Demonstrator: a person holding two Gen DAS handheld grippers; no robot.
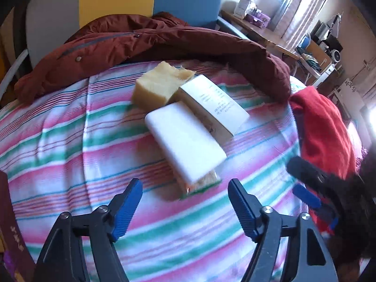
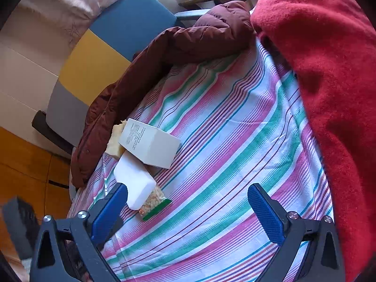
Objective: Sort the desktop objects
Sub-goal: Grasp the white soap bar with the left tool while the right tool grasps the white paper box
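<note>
Evidently gathered into one sorted heap on striped bedsheet [image 1: 70, 141]: sponge [image 1: 155, 87], box [image 1: 211, 103], white block [image 1: 185, 141], snack packet [image 1: 199, 183]; left tongs [image 1: 185, 202] and right tongs [image 2: 188, 211] both agape, empty.

- Striped sheet [image 2: 223, 141] bare right of the pile [image 1: 185, 122]: open passage.
- Brown jacket [image 1: 145, 42] walls the far side.
- Red cloth [image 2: 329, 82] blocks the right edge.

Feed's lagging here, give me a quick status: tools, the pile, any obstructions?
Left tool open, empty. Right tool open, empty. White block atop snack packet, beside printed box and sponge. Nothing blocking.
</note>
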